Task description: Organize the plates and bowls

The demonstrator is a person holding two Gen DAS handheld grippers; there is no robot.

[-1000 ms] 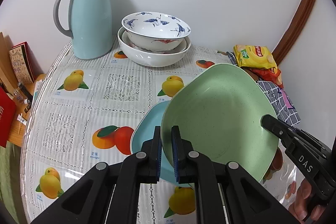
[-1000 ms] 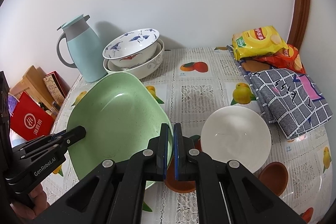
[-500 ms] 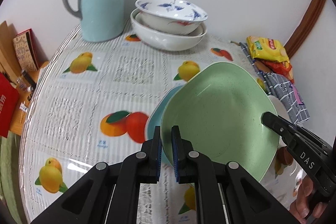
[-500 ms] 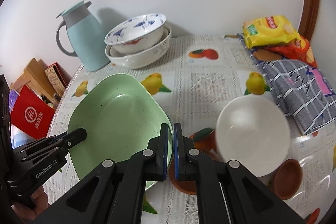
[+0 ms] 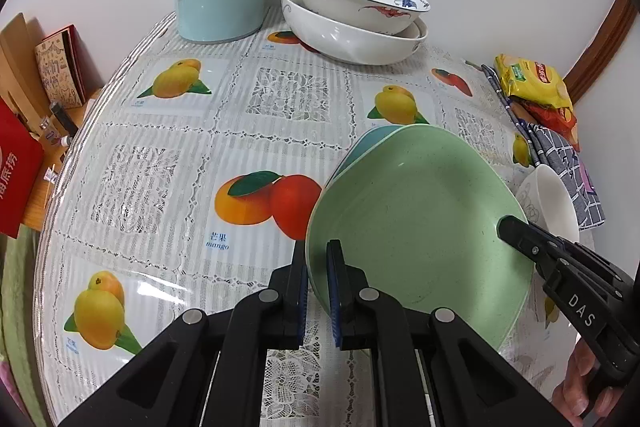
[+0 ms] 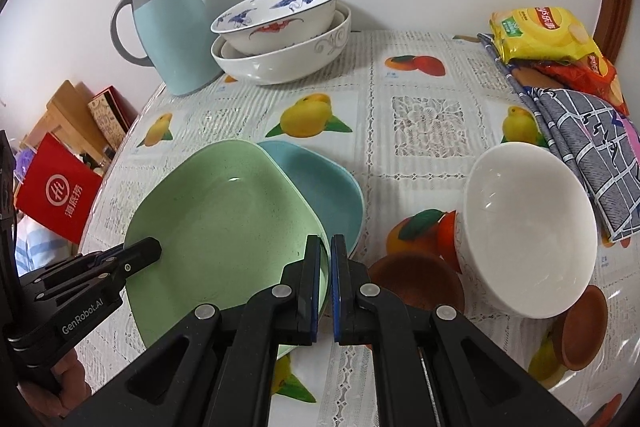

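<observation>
Left gripper (image 5: 317, 259): clamped on green plate (image 5: 420, 227) rim.
Right gripper (image 6: 326, 255): clamped opposite, balancing it.
Purpose: nesting onto blue plate (image 6: 320, 183).

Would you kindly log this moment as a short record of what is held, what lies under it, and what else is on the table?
held item: green plate
left gripper: shut on the plate's rim
right gripper: shut on the opposite rim
underneath: blue plate, partly covered by the green one
stacked at the back: patterned bowl inside a white bowl
loose: small white bowl, two brown saucers
bystanders: thermos jug, snack bags, checked cloth
</observation>
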